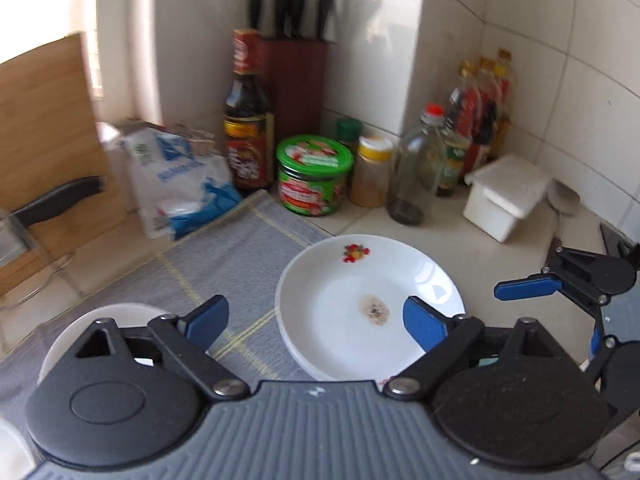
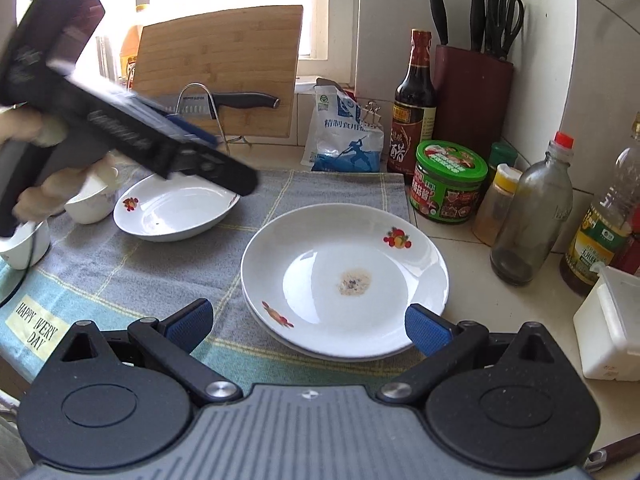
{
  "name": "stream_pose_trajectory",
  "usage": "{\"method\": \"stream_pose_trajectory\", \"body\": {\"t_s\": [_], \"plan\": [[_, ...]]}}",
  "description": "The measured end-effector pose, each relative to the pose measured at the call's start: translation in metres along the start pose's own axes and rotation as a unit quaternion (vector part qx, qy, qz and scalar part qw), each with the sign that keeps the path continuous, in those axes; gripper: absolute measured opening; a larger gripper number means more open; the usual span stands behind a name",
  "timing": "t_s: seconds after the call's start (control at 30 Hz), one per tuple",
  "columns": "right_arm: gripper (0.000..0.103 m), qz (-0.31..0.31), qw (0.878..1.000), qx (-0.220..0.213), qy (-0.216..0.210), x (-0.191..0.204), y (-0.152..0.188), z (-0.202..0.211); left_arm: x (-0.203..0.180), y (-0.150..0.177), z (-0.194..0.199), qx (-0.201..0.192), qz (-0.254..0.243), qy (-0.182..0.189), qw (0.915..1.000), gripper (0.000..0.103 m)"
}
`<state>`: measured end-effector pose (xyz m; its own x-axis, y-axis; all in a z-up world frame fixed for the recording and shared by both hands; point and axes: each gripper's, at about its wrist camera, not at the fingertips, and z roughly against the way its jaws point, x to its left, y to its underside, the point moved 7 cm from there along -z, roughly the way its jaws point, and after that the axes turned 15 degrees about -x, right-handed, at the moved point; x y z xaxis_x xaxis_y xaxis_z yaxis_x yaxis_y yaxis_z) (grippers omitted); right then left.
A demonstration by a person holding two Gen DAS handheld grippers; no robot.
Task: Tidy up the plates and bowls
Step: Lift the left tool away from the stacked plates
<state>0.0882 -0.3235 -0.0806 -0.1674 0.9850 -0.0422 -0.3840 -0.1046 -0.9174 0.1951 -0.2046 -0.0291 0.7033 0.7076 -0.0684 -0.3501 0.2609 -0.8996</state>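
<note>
A grey checked cloth (image 2: 320, 196) covers the counter, and the stack of white fruit-print plates (image 2: 344, 280) sits on its right edge, a brown stain in the top plate's well. A second white dish (image 2: 172, 212) lies further left beside a small white bowl (image 2: 90, 204). The right gripper (image 2: 308, 322) is spread wide over the stack's near rim, gripping nothing, and the left gripper (image 1: 316, 318) is equally wide and empty.

Daylight pours from the far-left window (image 2: 224, 0), blown out white. Glare patches sit on the plate (image 2: 344, 276). The left wrist view is motion-blurred; fisheye bends the tiled walls at the edges.
</note>
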Motion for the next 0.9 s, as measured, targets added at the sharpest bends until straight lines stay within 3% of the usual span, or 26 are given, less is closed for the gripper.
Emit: {"method": "stream_pose_trajectory", "body": {"t_s": [0.13, 0.27, 0.43, 0.67, 0.9], "plan": [[0.103, -0.005, 1.0, -0.006, 0.003, 0.008, -0.008, -0.003, 0.008, 0.023, 0.039, -0.027, 0.007, -0.072, 0.997, 0.1], [0.103, -0.007, 1.0, -0.005, -0.001, 0.022, -0.014, -0.011, 0.02, 0.056, 0.064, -0.011, 0.017, -0.13, 0.9913, 0.1], [0.103, 0.003, 1.0, 0.001, -0.02, 0.045, -0.017, -0.024, 0.04, 0.087, 0.078, 0.012, 0.047, -0.177, 0.9831, 0.1], [0.103, 0.015, 0.997, 0.023, -0.07, 0.066, -0.015, -0.047, 0.067, 0.121, 0.07, 0.031, 0.072, -0.248, 0.9655, 0.1], [0.103, 0.041, 0.991, 0.024, -0.126, 0.06, -0.023, -0.065, 0.085, 0.128, 0.043, 0.034, 0.096, -0.293, 0.9508, 0.1]]}}
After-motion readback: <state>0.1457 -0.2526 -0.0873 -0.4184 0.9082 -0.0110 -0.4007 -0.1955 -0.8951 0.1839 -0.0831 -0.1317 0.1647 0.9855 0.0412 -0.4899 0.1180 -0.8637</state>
